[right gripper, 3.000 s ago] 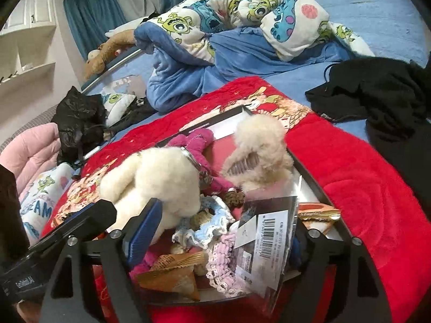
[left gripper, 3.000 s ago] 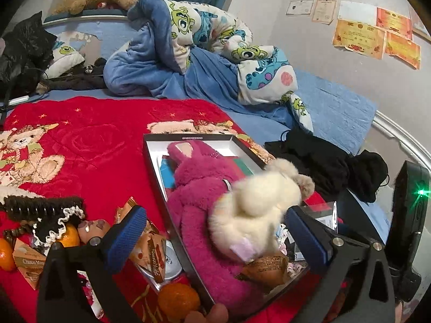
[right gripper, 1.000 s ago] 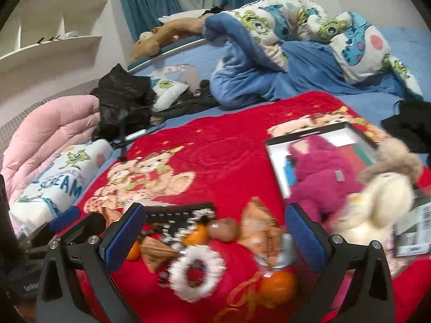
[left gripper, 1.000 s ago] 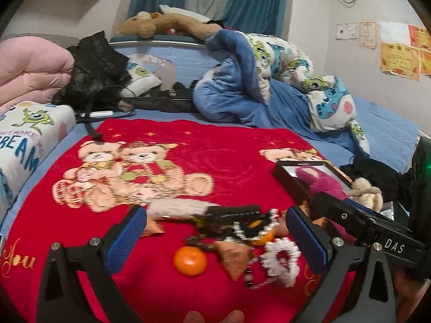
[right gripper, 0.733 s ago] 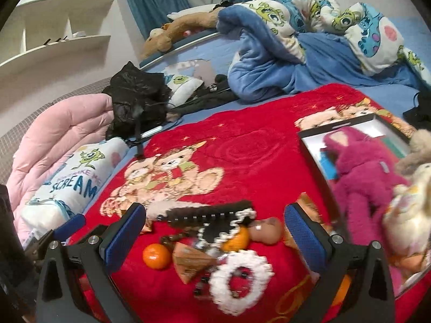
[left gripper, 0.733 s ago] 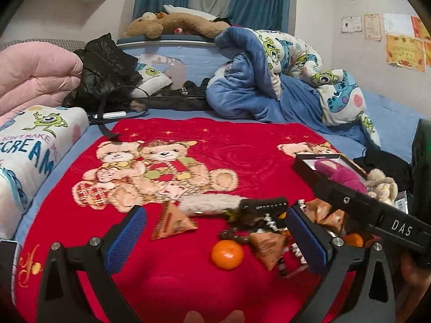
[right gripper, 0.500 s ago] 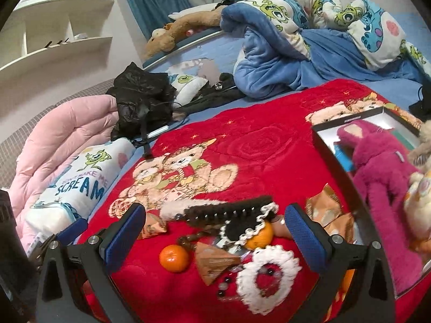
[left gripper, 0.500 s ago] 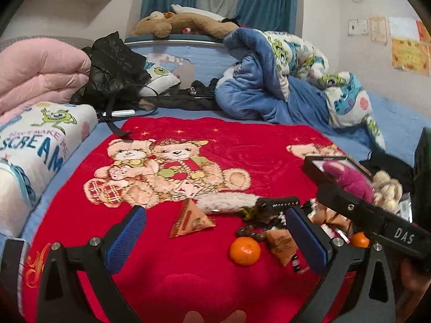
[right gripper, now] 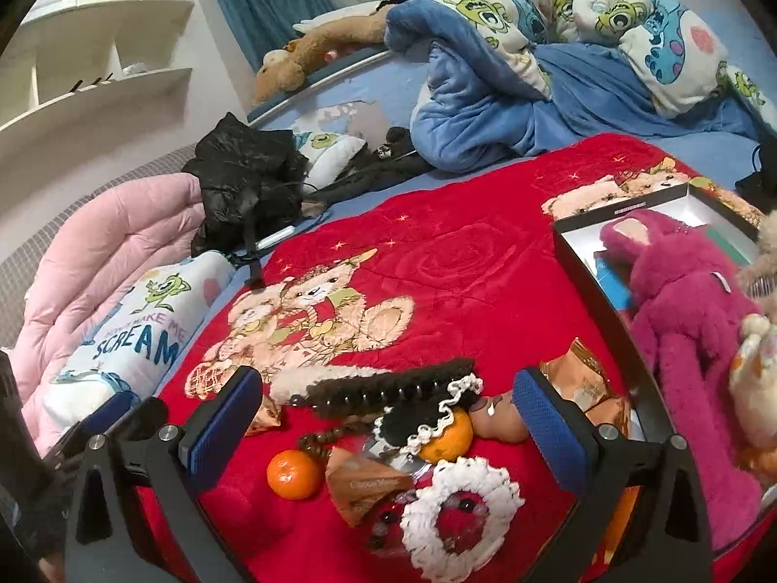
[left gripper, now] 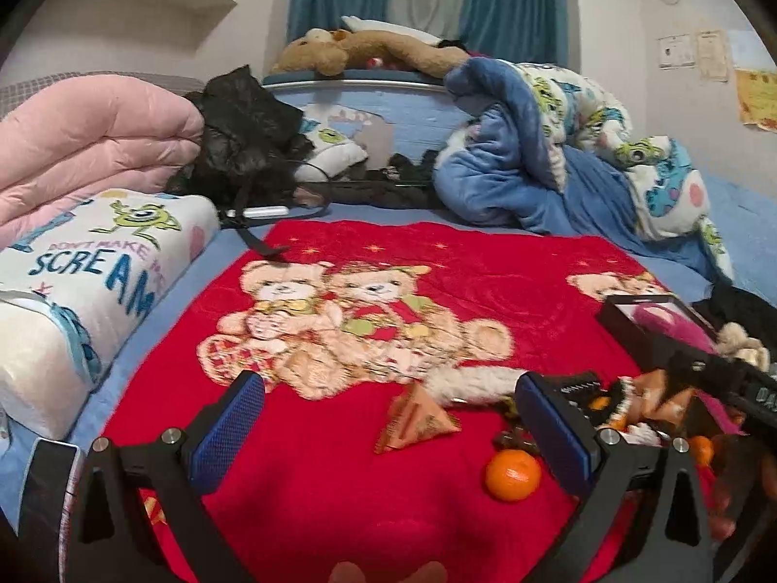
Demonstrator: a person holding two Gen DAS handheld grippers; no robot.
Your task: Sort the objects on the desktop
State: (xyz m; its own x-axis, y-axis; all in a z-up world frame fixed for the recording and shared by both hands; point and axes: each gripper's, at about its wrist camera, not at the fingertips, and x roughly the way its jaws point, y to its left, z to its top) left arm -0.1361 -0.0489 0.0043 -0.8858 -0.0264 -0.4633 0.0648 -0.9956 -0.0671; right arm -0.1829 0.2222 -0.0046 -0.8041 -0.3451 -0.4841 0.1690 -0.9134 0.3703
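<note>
Both grippers — left gripper (left gripper: 388, 432), right gripper (right gripper: 388, 418) — gape wide, empty; risk: tangerine (right gripper: 293, 474) rolls if nudged on soft blanket (right gripper: 461, 267).

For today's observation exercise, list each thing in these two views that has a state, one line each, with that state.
Left tongs: open, empty.
Right tongs: open, empty.
Box: open, no lid on, holding plush toys.
Pink plush: lying in the box.
Orange: whole, unpeeled, loose on the red blanket.
Snack packet: sealed, on the blanket.
Pink quilt: folded.
Blue duvet: crumpled.
</note>
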